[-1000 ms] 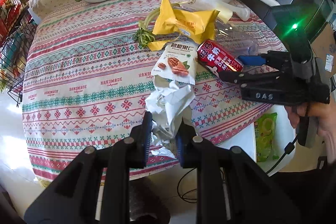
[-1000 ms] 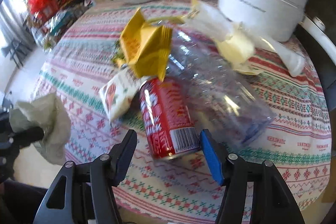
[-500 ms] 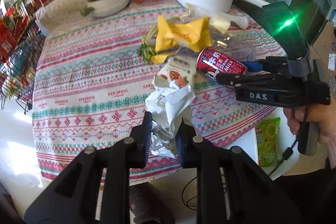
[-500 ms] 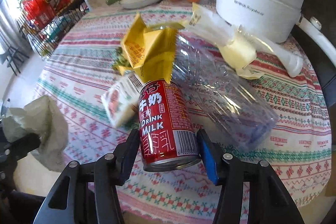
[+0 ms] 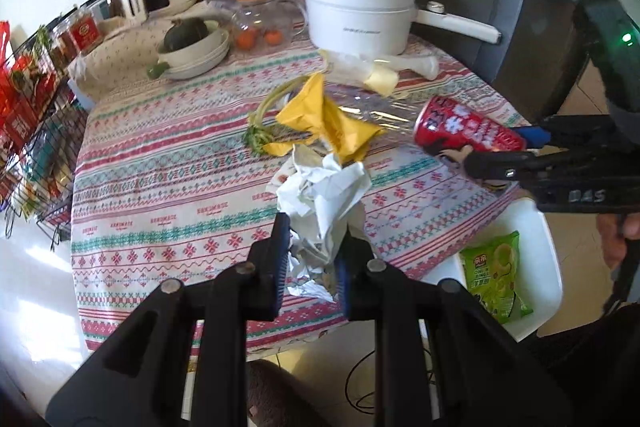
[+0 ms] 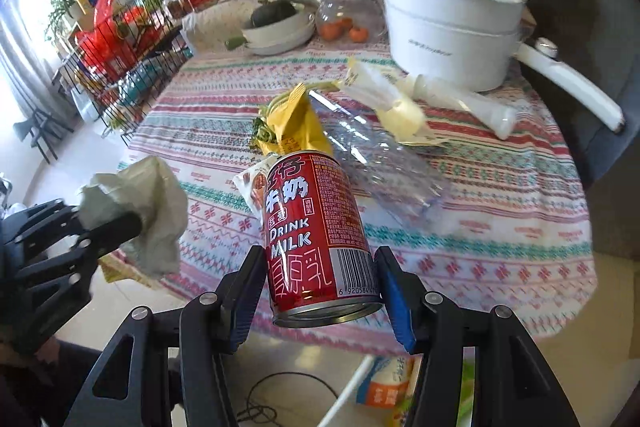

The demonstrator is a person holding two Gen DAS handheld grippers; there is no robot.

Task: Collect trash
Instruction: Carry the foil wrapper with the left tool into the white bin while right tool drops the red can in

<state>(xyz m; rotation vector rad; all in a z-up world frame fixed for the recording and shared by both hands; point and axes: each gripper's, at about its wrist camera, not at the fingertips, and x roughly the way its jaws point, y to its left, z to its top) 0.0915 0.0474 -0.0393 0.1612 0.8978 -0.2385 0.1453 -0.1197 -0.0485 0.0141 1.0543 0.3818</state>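
Tablecloth [image 6: 480,227] behind can [image 6: 316,235]; wrapper [image 6: 252,183] half-hidden

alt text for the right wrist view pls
The right gripper clamps a red drink-milk can, lifted above a round table with a patterned cloth. At left, the left gripper holds crumpled white paper; a yellow wrapper and clear plastic bottle lie on the table.

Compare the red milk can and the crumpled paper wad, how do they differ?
The red milk can is a rigid, smooth cylinder with printed lettering; the crumpled paper wad is white, creased and shapeless. The can sits in the right claw, held by its sides near the base; the wad is pinched in the left claw, bulging above its fingers. Both are held clear of the tablecloth.
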